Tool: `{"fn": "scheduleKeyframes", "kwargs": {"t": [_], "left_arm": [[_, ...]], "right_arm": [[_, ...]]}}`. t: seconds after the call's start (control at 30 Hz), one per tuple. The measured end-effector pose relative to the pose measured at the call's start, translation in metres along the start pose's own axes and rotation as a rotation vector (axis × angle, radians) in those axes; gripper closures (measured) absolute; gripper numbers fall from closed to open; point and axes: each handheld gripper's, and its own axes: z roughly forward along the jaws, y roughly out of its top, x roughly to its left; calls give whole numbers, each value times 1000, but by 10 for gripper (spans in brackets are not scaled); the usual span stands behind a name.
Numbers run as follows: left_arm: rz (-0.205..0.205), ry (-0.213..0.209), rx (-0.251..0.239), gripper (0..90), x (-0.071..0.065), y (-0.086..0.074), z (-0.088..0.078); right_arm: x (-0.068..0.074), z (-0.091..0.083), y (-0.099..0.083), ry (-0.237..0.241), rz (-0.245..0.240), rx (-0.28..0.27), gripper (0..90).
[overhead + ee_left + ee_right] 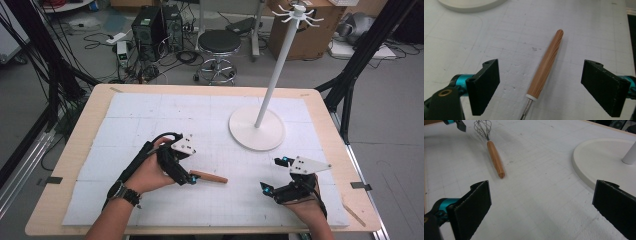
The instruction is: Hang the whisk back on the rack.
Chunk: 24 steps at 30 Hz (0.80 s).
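While both grippers gape wide and hold nothing, the left gripper (540, 85) should pinch the whisk (546, 65) handle mid-way

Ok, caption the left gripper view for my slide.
Open hand-held gripper straddling a whisk's wooden handle on the white mat.

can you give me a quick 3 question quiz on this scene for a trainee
1. True or false: the left gripper is clamped on the whisk.
2. What is the whisk's handle made of: A metal, B wood, C plastic?
3. What stands on the round white base?

Key:
1. False; its jaws stand open on either side of the handle, not touching it.
2. B
3. A tall white pole with hooks at the top.
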Motion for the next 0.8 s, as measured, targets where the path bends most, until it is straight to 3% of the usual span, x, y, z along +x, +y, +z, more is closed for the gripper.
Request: {"fn": "scheduleKeyframes", "kwargs": {"t": [0.1, 0.2, 0.33, 0.63, 0.8], "left_arm": [[10, -25, 76, 209, 2, -4, 11], [28, -19, 150, 233, 2, -6, 20], [34, -19, 201, 280, 1, -8, 27], [35, -13, 262, 421, 1, -7, 33], [82, -20, 355, 495, -1, 3, 40]], "right_arm": [[-1, 0, 0, 1, -1, -1, 9], [-1, 0, -1, 0, 0, 1, 9], [-1, 0, 0, 1, 0, 0, 9], [-1, 2, 0, 3, -4, 5, 9], [-2, 3, 0, 5, -4, 7, 10]]}}
